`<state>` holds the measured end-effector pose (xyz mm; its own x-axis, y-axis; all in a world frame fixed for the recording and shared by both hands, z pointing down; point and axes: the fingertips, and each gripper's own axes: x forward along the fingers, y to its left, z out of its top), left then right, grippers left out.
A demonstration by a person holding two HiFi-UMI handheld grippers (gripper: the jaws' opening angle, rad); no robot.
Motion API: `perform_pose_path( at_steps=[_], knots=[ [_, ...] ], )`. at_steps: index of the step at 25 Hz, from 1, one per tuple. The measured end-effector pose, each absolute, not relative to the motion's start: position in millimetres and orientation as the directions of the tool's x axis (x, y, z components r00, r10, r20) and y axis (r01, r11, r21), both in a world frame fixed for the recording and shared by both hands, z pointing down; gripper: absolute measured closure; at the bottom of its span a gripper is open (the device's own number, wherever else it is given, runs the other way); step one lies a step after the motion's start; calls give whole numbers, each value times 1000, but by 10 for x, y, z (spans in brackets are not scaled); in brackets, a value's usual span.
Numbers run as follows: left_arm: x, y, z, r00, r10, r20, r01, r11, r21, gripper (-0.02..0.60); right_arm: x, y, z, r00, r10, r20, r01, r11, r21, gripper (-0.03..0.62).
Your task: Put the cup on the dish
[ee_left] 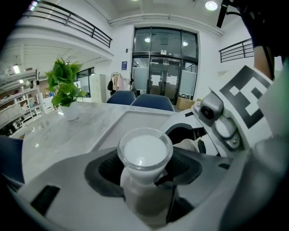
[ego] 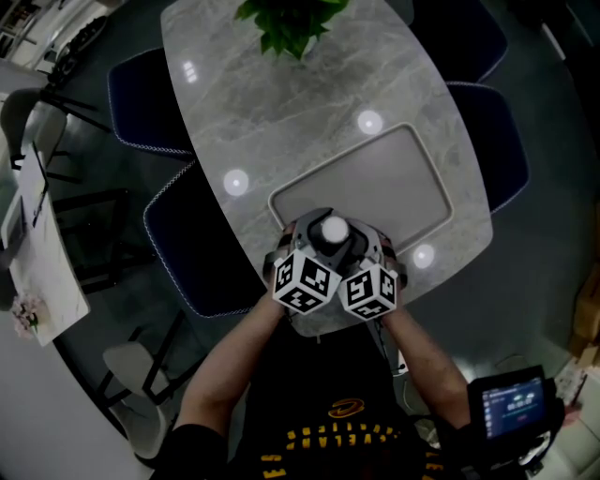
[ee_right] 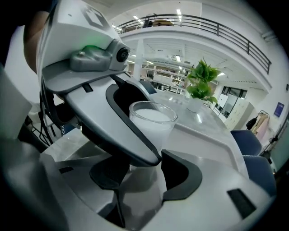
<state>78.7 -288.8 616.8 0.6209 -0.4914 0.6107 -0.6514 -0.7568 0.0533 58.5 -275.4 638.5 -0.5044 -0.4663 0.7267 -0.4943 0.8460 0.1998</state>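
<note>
Nearest the camera, the left gripper [ee_left: 145,177] and the right gripper [ee_right: 141,179] are brought close together at the near edge of the grey marbled oval table [ego: 281,103], their marker cubes almost touching. A clear glass cup filled with something white [ee_left: 145,151] is held upright between them. The dark pads of the left gripper are closed on its lower body. The right gripper's jaws are set narrowly around the same cup and appear to press on it, probably so that the full cup is steadied and nothing is spilled. Whether the cup's base is resting on anything cannot be told. Just beyond lies the pale rectangular dish with a raised rim [ego: 412,169], bare and ready to receive the cup. A green potted plant [ego: 291,23] stands at the far end.
</note>
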Motion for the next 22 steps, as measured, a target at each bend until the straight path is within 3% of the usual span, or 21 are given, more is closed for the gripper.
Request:
perform_pose_path(
  at_steps=[8,22],
  knots=[
    [738,-2894,6279,606,-504,616,-673,-738,58,318,614,-2709,6484,-497,-427,756,-510,848,144,373],
    [744,-2928,6318,598,-528,603,-683,-729,38,316,780,-2680,6389,-502,-465,730,-558,818,137,373]
  ],
)
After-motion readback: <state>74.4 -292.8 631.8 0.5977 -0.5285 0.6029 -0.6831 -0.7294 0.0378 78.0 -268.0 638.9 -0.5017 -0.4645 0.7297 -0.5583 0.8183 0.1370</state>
